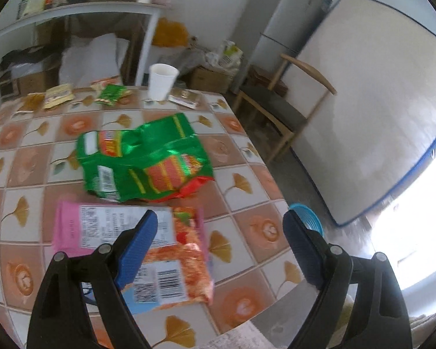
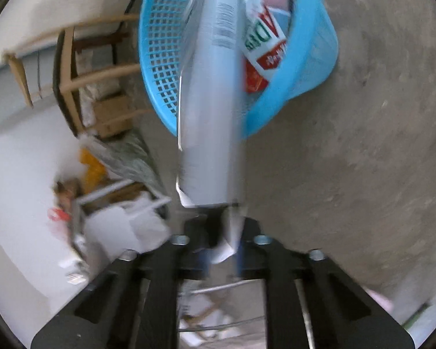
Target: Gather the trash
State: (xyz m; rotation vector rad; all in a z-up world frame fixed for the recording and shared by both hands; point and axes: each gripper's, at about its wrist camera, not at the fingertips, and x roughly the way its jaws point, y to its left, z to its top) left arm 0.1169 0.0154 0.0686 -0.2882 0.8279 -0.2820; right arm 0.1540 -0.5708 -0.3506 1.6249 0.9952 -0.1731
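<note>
Right claw pinches a grey packet, its far end over the blue basket
Left claw, jaws apart, hovers nearer the table's wrappers; hold the packet fully above the basket's rim before letting go

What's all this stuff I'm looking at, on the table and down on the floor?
Table: one, orange and white tiled cloth.
Green bag: one, crumpled, mid-table.
Pink packet: one, near edge.
Orange packet: one, beside the pink packet.
Small wrappers: several, far edge.
Cup: one, white, far edge.
Chair: one, wooden, beside table.
Basket: one, blue, on floor, holding packaging.
Silver wrapper: one, over basket.
Left gripper: jaws open, empty.
Right gripper: jaws shut on silver wrapper.
</note>
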